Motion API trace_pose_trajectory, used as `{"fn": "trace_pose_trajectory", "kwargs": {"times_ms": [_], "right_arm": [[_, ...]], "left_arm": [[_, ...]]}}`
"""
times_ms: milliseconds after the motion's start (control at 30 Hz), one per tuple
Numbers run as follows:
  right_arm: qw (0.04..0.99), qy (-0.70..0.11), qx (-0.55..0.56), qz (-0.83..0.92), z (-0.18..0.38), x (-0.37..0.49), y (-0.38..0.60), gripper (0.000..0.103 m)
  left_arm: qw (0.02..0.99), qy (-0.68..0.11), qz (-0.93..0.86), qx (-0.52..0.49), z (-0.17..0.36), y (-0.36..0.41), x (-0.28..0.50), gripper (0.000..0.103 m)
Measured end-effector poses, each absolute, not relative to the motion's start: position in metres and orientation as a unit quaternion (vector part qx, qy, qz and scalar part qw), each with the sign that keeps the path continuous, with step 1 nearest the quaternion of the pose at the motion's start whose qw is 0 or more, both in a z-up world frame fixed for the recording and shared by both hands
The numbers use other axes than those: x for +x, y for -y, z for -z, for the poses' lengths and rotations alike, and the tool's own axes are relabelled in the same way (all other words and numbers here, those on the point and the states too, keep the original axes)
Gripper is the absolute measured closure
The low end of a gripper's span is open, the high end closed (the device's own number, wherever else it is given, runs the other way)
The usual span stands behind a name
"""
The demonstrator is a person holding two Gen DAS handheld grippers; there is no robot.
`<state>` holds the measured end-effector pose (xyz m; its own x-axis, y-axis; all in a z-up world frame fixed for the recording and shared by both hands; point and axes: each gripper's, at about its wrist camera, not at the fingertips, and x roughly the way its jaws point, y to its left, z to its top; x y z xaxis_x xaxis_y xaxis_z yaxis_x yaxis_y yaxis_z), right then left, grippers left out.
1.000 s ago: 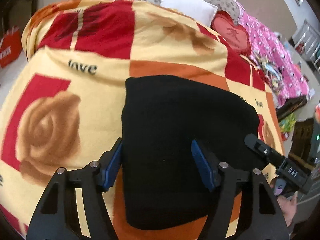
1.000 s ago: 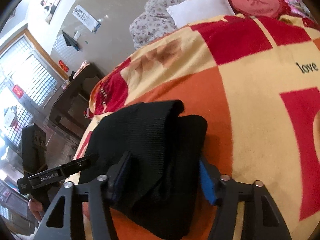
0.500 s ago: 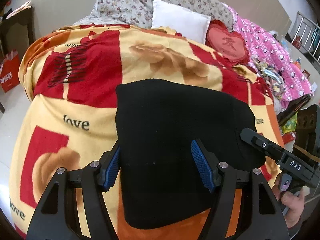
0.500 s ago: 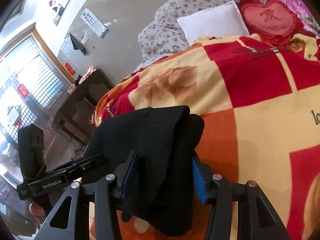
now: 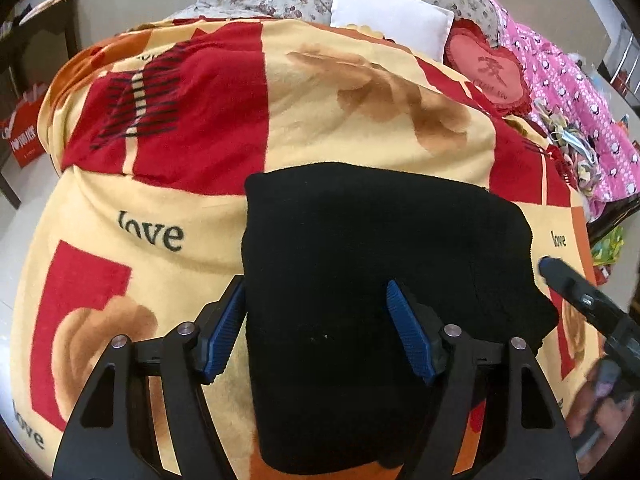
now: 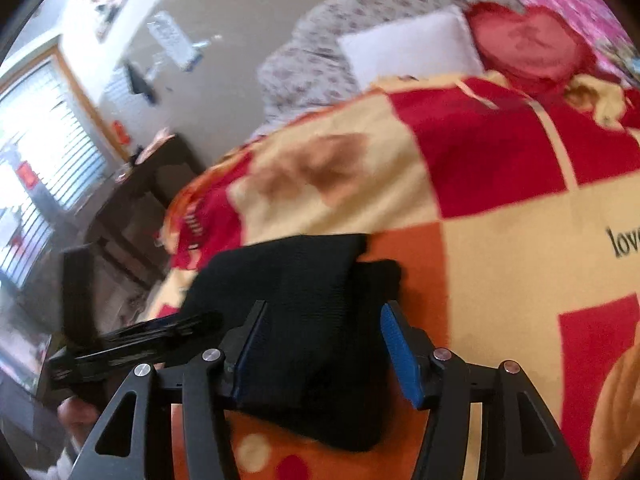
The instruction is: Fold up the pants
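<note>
**Two grippers over folded black pants**

Both the left gripper [image 5: 316,328] and right gripper [image 6: 324,352] hang spread apart, grasping nothing. The knitted pants [image 5: 380,288] lie in a soft square on the fuzzy rose-print blanket [image 5: 160,216], white pillow [image 5: 388,20] beyond.

Left of the black pants [image 5: 360,280], bare blanket [image 5: 160,208] lay open; beyond them too (as far as the white pillow [image 5: 384,20]); the right gripper [image 5: 568,292] crowded their right edge.
</note>
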<state>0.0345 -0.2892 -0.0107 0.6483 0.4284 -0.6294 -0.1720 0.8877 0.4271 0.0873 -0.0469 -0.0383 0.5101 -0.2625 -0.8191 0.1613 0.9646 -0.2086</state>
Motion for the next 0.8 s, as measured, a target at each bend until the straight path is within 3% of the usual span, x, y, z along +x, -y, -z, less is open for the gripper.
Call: {"fn": "trace_pose_trajectory", "kwargs": {"times_ms": [333,800], "right_arm": [[0.9,-0.408,0.052,-0.146,0.028,0.036,0.243,0.048],[0.926,-0.354,0.067,-0.117,-0.017,-0.017,0.252,0.048]], "left_arm": [[0.873,-0.471,0.108,-0.057,0.035,0.044,0.077,0.031],[0.913,-0.403,0.062,-0.009,0.0,0.045,0.014,0.031]]}}
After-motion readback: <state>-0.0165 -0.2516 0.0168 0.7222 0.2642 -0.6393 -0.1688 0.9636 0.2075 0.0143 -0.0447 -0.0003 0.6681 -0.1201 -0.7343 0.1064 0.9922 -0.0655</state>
